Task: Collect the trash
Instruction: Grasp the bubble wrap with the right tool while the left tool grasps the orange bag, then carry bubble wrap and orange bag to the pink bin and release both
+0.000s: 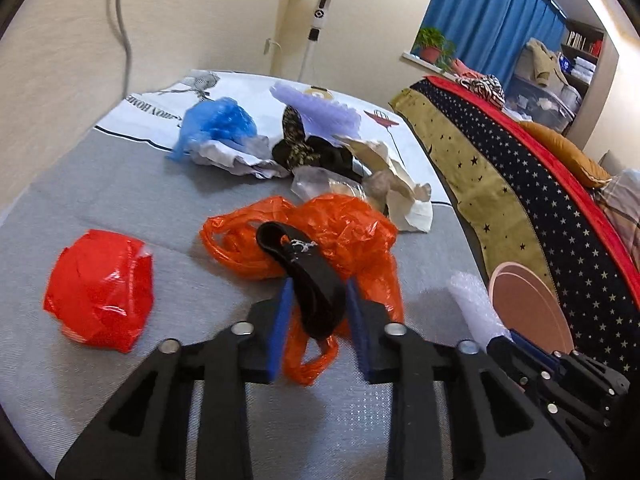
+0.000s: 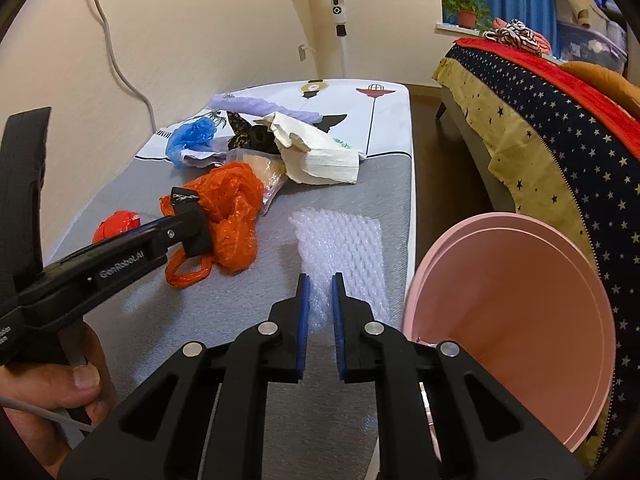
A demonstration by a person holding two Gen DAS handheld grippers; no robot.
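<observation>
Fingers of the right gripper point(image 2: 319, 280) pinch the bubble wrap point(image 2: 340, 248); left gripper point(image 1: 316, 292) clamps a black strap point(image 1: 304, 276). Lift both clear, then drop into the pink bin point(image 2: 520, 320).

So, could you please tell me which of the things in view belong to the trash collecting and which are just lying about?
Job:
- black strap in left gripper
- orange bag
- foam netting in right gripper
- pink bin
- red wrapper
- blue bag
- crumpled paper

Lying about:
- fan
- potted plant
- starred blanket

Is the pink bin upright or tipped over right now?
Tipped. The pink bin leans with its round mouth facing the right wrist camera, so its bare pink inside wall shows. Its bottom is out of view.
</observation>
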